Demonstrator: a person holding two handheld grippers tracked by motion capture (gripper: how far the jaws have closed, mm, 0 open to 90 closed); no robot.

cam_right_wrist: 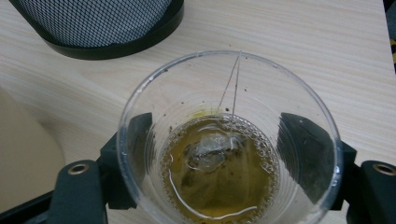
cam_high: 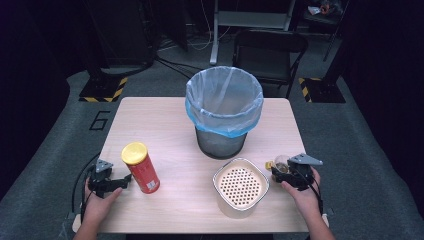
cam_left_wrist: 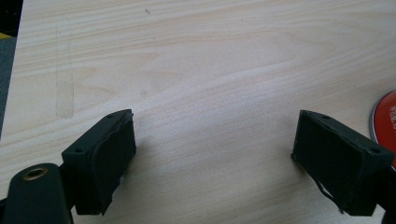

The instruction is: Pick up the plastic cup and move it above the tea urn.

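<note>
The right gripper [cam_right_wrist: 219, 154] is closing around one clear cup of tea [cam_right_wrist: 224, 158] holding one teabag [cam_right_wrist: 208, 151]; the left gripper [cam_left_wrist: 212, 154] is gaping empty beside one red can [cam_high: 141, 167].

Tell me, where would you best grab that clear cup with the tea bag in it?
By its side wall, jaws coming in level from the near side, as the right gripper does now. The clear cup stands upright with tea inside, so a grip across its round wall probably keeps it level and spill-free.
</note>
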